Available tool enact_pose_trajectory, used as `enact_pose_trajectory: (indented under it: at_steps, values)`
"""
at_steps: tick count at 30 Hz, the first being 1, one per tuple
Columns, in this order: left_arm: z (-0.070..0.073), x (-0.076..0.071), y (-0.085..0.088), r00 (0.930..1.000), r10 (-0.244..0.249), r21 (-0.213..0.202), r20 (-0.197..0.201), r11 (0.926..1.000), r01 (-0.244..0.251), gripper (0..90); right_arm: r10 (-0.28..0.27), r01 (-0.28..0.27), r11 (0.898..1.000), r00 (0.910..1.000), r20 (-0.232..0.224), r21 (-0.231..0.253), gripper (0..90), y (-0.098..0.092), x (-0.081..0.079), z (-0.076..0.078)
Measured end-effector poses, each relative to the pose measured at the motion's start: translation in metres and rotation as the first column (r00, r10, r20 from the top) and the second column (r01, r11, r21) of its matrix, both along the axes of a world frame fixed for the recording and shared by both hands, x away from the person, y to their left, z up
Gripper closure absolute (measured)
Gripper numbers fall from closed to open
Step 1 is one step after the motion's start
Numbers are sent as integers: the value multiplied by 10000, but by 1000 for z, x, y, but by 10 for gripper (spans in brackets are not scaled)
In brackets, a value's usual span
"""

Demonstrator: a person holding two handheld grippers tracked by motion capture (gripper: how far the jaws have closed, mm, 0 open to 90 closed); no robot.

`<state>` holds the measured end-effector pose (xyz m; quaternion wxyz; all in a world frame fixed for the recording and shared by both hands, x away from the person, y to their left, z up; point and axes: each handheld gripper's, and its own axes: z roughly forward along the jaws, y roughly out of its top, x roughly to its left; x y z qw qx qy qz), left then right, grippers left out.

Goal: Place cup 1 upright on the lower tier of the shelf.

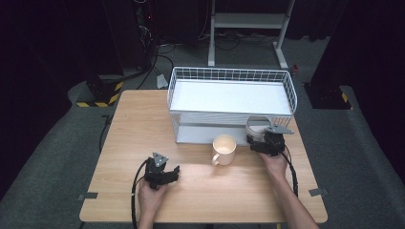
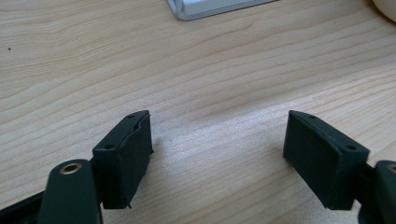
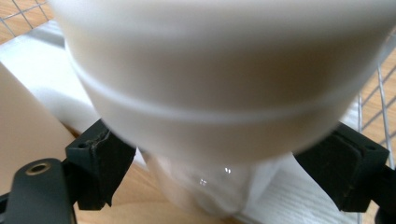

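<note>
Well left of the mug (image 1: 224, 149), the left tool (image 1: 174, 172) rests on the bench (image 1: 143, 124), jaws half wide and empty. Just right of the mug, a white bowl (image 1: 258, 126) sits at the wire rack's (image 1: 229, 70) lower front corner. The right tool (image 3: 219, 175) straddles its foot, pads apparently clear; backing straight toward the person looks free.

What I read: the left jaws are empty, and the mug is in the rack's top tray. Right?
Not quite. The mug stands on the table in front of the rack, not in its top tray, as the high view shows. The rest holds: the left gripper has nothing between its jaws.
</note>
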<state>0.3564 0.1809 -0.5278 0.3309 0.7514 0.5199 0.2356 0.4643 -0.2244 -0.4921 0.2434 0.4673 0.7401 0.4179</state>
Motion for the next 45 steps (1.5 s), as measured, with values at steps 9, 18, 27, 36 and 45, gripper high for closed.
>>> enact_pose_trajectory:
  at_steps: [9,18,27,36,45]
  values:
    - [0,0,0,10000,0,2,1,10000,0,238,-93,92,9999,9999,-57,-113,237,-4,-17,-3]
    - [0,0,0,10000,1,0,0,10000,-1,239,-398,394,9990,9990,-194,-190,323,-3,-27,-9]
    - [0,0,0,10000,-1,3,2,10000,1,239,-715,702,9969,9968,-367,-362,309,3,-23,-12]
    - [0,0,0,10000,1,2,-1,10000,-1,239,-1079,1059,9936,9928,-526,-401,330,9,-13,-10]
    - [0,0,0,10000,-32,22,9,10000,32,241,-1317,1303,9912,9876,-854,-222,345,10,-2,-10]
